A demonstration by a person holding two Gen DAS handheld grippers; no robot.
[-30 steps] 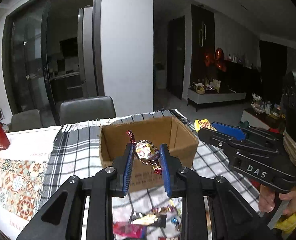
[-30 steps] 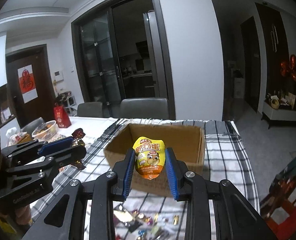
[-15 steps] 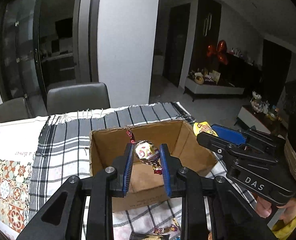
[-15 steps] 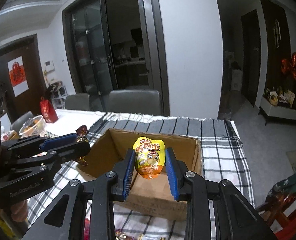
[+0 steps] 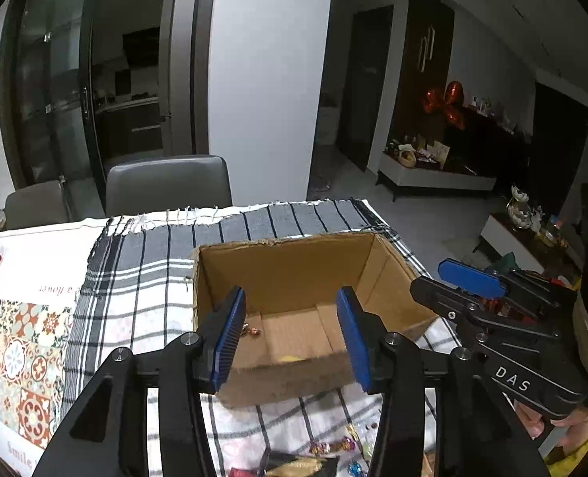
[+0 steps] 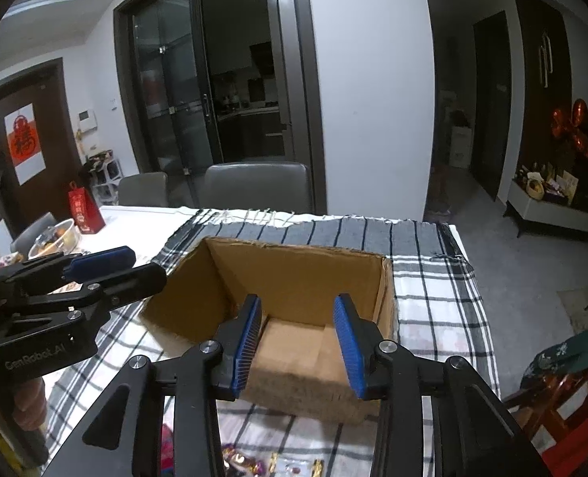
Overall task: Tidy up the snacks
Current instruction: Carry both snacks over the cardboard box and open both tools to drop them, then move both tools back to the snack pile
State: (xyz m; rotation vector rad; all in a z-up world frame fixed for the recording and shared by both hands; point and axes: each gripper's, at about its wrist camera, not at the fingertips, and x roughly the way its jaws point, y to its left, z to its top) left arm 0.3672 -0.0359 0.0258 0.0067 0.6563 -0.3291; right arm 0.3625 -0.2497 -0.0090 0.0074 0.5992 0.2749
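An open cardboard box (image 5: 294, 270) stands on the checked cloth; it also shows in the right wrist view (image 6: 306, 274). My left gripper (image 5: 290, 338) is open and empty above the box's near wall. My right gripper (image 6: 298, 342) is open and empty above the same wall. A wrapped candy (image 5: 251, 330) lies on the box floor at the left, and a yellow bit of the snack packet (image 5: 290, 357) shows by the near wall. Loose wrapped snacks (image 5: 326, 449) lie on the cloth in front of the box, also in the right wrist view (image 6: 246, 463).
The checked cloth (image 5: 143, 274) covers the table over a patterned tablecloth (image 5: 15, 342). Grey chairs (image 5: 166, 187) stand behind the table. A red bag (image 6: 85, 210) and a bowl of food (image 6: 53, 236) sit at the far left.
Both grippers opened. The wrapped candy left the left gripper and the yellow snack packet left the right gripper; both dropped into the box. Both grippers moved closer over the box.
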